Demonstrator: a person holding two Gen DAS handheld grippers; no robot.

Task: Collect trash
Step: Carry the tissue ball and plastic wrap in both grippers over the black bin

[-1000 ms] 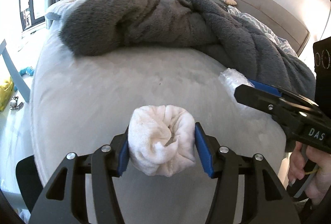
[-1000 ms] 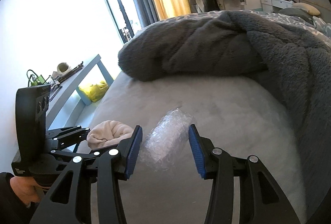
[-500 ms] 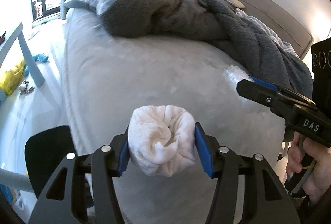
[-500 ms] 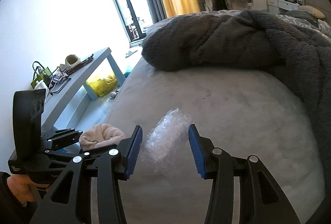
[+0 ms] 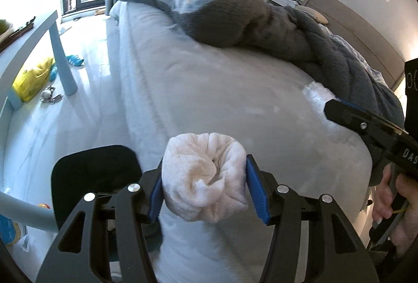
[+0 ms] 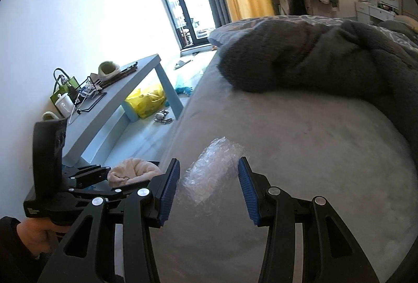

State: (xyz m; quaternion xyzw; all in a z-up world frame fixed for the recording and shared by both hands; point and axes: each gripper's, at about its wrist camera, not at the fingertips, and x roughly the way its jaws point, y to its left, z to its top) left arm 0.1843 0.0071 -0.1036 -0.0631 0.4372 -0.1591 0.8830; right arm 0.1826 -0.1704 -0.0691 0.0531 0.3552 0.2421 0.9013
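The left gripper was closed on a rolled white cloth; both blue pads pressed into its sides, and the roll was held above the near edge of the bed. Below it and to the left, a black bin stood on the pale floor just beside the bed.

The right gripper was closed on a crumpled piece of bubble wrap. The plastic filled the gap between the pads and stuck out beyond them, over the grey bed cover. In the left wrist view this same wrap showed at the tip of the right tool, at the right side.

A dark grey fluffy blanket lay bunched across the far part of the bed. On the left, a light blue table stood near the wall, with a yellow bag under it. A hand held the handle of the right tool.
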